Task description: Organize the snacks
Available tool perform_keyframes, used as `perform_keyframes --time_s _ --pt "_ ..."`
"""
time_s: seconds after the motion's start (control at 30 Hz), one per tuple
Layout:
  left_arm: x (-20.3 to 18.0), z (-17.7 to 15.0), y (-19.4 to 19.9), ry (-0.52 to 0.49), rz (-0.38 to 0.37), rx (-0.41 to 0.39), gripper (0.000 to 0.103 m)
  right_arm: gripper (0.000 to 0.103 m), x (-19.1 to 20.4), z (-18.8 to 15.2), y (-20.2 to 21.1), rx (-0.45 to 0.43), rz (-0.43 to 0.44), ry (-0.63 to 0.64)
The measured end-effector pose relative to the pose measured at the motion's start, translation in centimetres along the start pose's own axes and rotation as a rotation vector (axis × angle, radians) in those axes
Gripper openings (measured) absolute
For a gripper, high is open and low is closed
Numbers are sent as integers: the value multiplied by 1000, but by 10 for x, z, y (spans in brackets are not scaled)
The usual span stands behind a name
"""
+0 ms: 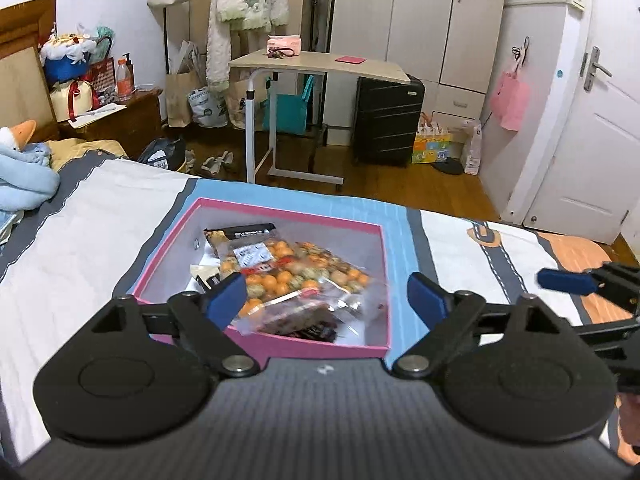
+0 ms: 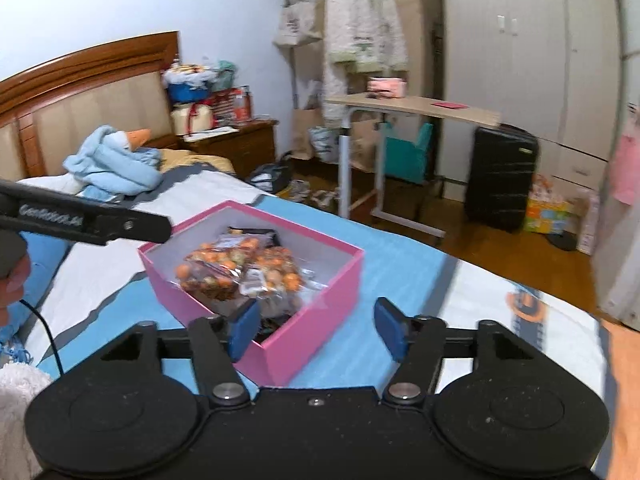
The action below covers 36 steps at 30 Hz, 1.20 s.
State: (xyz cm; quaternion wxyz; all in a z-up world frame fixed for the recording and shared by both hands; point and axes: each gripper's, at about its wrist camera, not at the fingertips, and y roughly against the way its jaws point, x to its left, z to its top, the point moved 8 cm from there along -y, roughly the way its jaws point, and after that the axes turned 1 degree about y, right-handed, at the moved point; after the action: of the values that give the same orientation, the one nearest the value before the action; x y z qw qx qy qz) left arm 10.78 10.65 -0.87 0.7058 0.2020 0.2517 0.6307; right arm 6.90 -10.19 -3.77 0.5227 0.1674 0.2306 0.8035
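1. One pink box [image 1: 280, 346] sits open on the bed [image 1: 92, 216], on the blue band of the striped cover. It shows in both wrist views; no lid is on it.
2. Inside the box lie the snacks. One clear bag of orange and speckled round pieces [image 1: 288, 272] lies on top, across the middle.
3. One dark packet [image 1: 240, 236] lies under that bag toward the far wall of the box, and one clear packet with dark red contents [image 1: 296, 318] lies against the near wall. Smaller wrappers show beneath them; their number cannot be told.
4. The left gripper [image 1: 326, 300] hangs above the near edge of the box with its two blue pads well apart. Nothing is between them and neither pad touches a packet.
5. The right gripper [image 2: 316, 330] hovers over the near corner of the box, also spread wide, with nothing clamped between its two blue pads.
6. In the left wrist view, one finger of the right gripper reaches in from the right edge, over the bed beside the box.
7. Beyond the bed stand one side table [image 1: 320, 66], one black suitcase [image 1: 386, 120], one wardrobe [image 1: 420, 8] and one nightstand [image 1: 120, 116] piled with things.
8. One blue blanket [image 2: 116, 168] is bunched near the headboard [image 2: 80, 96].
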Motion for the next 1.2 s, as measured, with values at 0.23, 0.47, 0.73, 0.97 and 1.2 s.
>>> perform_keyframes --time_s 0.23,0.47,0.73,0.97,1.2 --pt "-29 -18 14 -44 -3 9 100 83 -17 -18 38 7 -105 -22" --pt "-46 -37 11 -103 18 32 103 99 -23 -36 52 34 -183 -73" --pt "-50 -48 8 -87 -11 65 103 100 -22 -58 54 105 -217 -118" --pt "-48 -59 6 -93 5 85 103 101 -17 -68 56 149 -251 -149" --pt "-50 -63 7 -113 18 85 103 101 -20 -73 60 185 -295 -188"
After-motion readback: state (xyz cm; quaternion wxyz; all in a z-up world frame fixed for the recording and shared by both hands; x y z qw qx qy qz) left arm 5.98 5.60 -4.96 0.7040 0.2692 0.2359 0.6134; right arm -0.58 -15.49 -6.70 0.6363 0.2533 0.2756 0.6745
